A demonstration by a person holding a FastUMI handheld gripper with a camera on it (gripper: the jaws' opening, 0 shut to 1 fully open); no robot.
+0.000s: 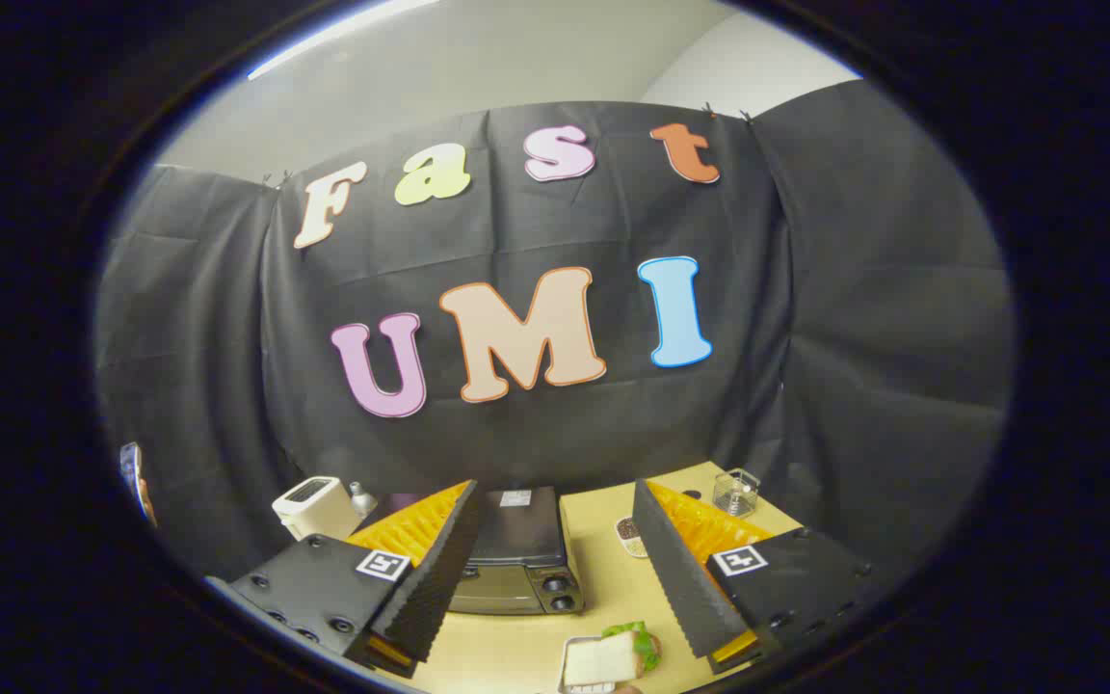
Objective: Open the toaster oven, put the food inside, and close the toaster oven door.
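While the gripper (555, 569) hangs high above the table (603, 578) with its jaws released and nothing between them, the toaster oven (516, 554) sits just ahead at twelve o'clock, partly behind the left finger, door apparently closed. The sandwich (618, 655) lies on a small tray (576, 665) at five o'clock, nearer than the oven. The opening step likely calls for descending squarely toward the door's top edge, staying off the white toaster (316, 506) at ten o'clock.

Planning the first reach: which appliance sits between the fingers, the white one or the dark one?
The dark toaster oven, between the open gripper's fingers; the white toaster stands off beside it.
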